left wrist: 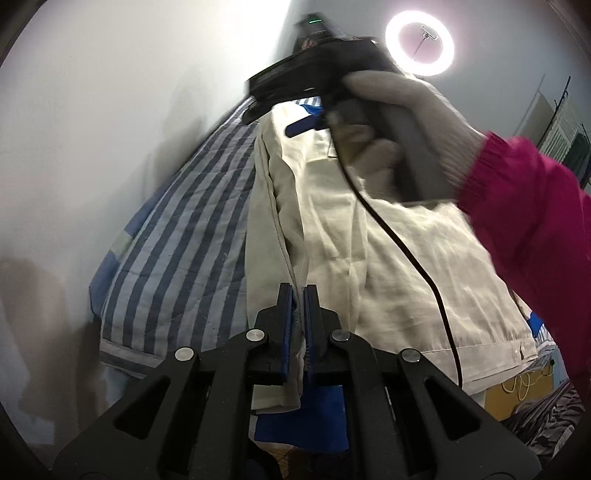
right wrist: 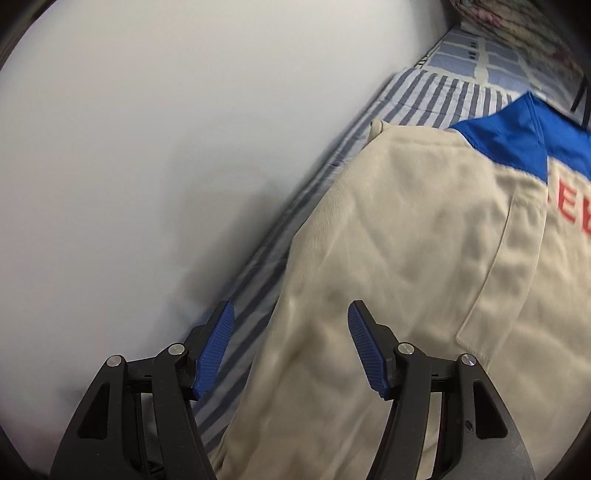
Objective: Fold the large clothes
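A large cream jacket (left wrist: 399, 243) with blue shoulder panels lies on a blue-and-white striped bedcover (left wrist: 177, 236). My left gripper (left wrist: 298, 295) is shut on the jacket's thick seamed edge, which hangs between the blue pads. The right gripper's body (left wrist: 321, 74), held by a gloved hand, hovers over the far end of the jacket. In the right wrist view the jacket (right wrist: 406, 236) fills the middle and right, with a blue panel (right wrist: 509, 136) and red letters at the far right. My right gripper (right wrist: 291, 314) is open and empty above the jacket's left edge.
A white wall (right wrist: 147, 166) runs close along the left of the bed. A ring light (left wrist: 419, 42) shines at the top. A black cable (left wrist: 413, 266) trails across the jacket. The person's magenta sleeve (left wrist: 535, 229) is at right. A patterned pillow (right wrist: 517, 26) lies at the bed's far end.
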`<state>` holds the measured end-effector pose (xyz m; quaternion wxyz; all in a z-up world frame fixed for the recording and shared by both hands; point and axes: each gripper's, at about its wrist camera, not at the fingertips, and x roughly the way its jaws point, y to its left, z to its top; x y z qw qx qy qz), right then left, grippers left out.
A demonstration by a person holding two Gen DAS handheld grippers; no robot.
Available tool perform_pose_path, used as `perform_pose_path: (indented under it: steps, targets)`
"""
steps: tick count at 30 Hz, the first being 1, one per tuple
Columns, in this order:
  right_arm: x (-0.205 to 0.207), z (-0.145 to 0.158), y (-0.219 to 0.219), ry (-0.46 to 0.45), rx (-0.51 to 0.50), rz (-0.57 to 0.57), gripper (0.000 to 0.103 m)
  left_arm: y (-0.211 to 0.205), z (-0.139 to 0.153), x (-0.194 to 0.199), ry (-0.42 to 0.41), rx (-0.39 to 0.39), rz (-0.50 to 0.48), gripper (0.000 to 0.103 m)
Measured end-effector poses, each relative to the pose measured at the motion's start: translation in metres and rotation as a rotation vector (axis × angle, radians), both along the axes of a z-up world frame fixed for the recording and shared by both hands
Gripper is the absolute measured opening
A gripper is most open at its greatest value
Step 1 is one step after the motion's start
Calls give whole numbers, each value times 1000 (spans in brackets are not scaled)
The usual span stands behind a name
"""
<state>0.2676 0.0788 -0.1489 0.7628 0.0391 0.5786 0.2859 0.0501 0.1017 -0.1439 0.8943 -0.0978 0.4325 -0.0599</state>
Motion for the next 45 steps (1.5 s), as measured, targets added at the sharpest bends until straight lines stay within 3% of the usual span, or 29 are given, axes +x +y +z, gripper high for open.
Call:
perform_pose_path:
  steps: [3,4,7,8,11,17,22,24,27,30,36,42,45]
  targets:
    - [6,-20,10,16,-110,1,63,-2,-1,-1,-2,3,-17,4]
    - [6,-26,12,20,-126,-3,55,-2,-1,-2,-1,4,-21,4]
    - [7,-42,7,46,-152,-14,14,-7,1,-3,0,7,-25,3]
    - [7,-41,-5,58,-136,-21,8,-8,2,-3,-1,2,-30,3]
    - [8,-38,-36,82,7,-70,3,-21,9,-4,-13,2,-55,3]
    - [-3,-21,-117,77,277,-173,3,-66,22,-9,-52,52,-168,3]
    - [-16,-18,-193,75,409,-267,3,-110,22,-8,-37,69,-280,1]
    - [-18,-26,-219,79,412,-309,3,-131,16,-9,-13,58,-347,0]
    - [-25,-49,-255,119,386,-395,3,-160,4,-15,6,114,-426,0]
    - [-33,-70,-272,141,350,-448,3,-172,1,-21,33,96,-499,0]
    - [-57,-90,-282,198,376,-496,3,-143,22,-24,17,0,-472,0]
    - [-59,-65,-278,146,278,-367,8,-86,32,-7,7,-7,-318,0]
    - [-55,-37,-280,52,214,-302,34,-64,28,7,18,-52,-234,0]
